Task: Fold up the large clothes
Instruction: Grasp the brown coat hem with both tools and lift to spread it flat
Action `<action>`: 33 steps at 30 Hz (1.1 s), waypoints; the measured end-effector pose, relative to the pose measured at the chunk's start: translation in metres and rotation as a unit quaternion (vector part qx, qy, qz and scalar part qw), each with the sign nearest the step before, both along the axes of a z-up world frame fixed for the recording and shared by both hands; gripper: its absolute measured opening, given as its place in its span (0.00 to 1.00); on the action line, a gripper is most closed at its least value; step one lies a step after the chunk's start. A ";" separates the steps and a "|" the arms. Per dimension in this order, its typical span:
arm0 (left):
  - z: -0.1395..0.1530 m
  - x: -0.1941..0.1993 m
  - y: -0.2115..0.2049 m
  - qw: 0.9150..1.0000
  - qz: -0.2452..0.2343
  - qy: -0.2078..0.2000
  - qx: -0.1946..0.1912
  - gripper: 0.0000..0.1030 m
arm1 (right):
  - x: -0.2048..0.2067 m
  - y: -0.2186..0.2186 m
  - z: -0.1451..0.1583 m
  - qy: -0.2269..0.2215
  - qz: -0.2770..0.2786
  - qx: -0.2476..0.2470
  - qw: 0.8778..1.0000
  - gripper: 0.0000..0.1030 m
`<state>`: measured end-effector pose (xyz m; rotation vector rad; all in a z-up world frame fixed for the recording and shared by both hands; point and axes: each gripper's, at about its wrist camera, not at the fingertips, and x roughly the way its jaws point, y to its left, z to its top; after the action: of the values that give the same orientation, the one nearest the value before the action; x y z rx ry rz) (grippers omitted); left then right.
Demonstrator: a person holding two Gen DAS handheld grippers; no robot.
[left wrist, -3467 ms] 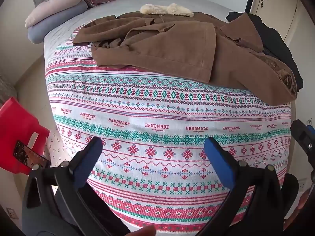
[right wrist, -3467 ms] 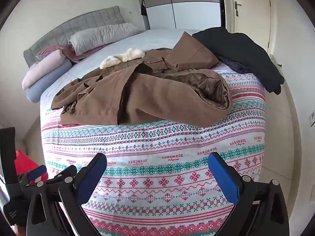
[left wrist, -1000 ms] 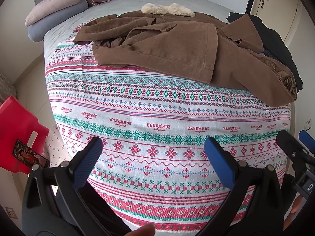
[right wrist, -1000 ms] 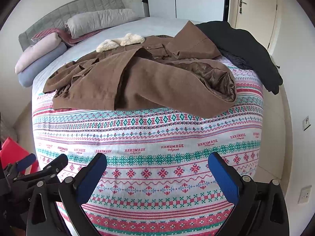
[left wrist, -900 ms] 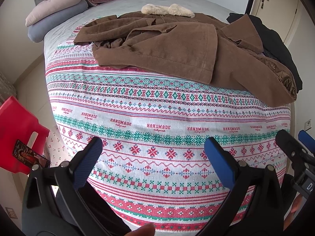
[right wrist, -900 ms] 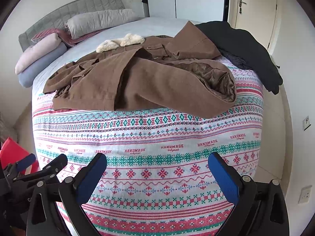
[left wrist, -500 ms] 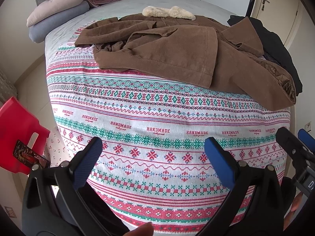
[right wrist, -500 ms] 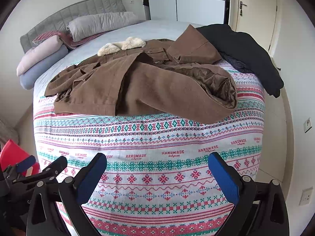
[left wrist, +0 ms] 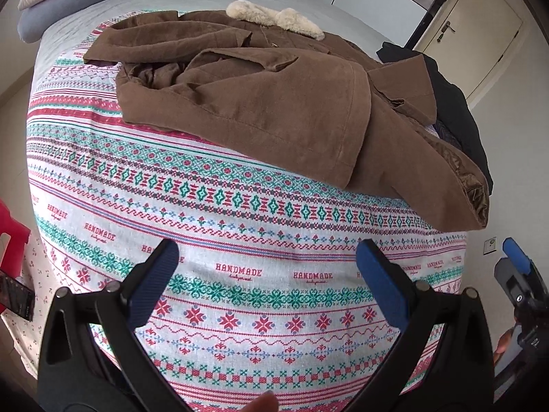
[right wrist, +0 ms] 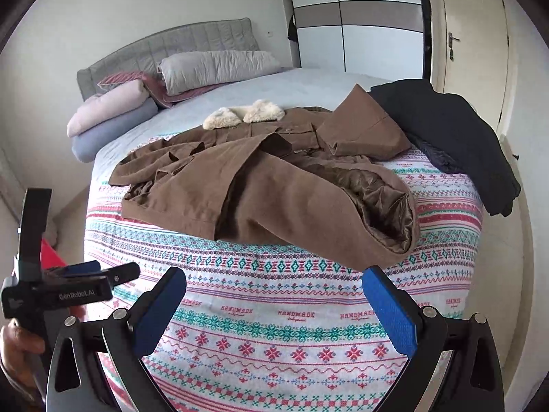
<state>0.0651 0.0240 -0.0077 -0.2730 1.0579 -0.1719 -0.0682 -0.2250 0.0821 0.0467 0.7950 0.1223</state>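
A large brown coat with a cream fleece collar lies crumpled on the patterned bedspread; it also shows in the right wrist view, its shiny lining turned out at the right. My left gripper is open and empty above the foot of the bed, short of the coat's hem. My right gripper is open and empty, also short of the coat. The left gripper shows at the left of the right wrist view.
A black garment lies at the bed's right edge beside the coat. Pillows and rolled bedding sit by the grey headboard. A red stool stands on the floor left. A door and wardrobe are behind.
Both grippers have moved forward toward the bed and the coat now looks nearer. Both stay open and empty.
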 end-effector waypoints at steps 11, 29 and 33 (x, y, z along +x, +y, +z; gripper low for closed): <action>-0.053 0.079 -0.005 0.987 0.049 -0.008 -0.151 0.74 | 0.048 -0.081 -0.013 0.035 -0.054 0.007 0.998 1.00; 0.082 -0.011 0.088 0.979 0.013 -0.124 -0.163 0.04 | 0.098 -0.124 -0.052 0.096 -0.071 0.083 0.989 0.59; 0.092 -0.039 0.142 0.984 0.044 -0.121 -0.123 0.04 | 0.085 -0.115 -0.052 0.095 -0.053 0.052 0.993 0.58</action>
<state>0.0257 0.1656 0.0847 -0.5080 0.7811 -0.2508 0.0170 -0.3404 0.0301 0.2019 0.9742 0.0581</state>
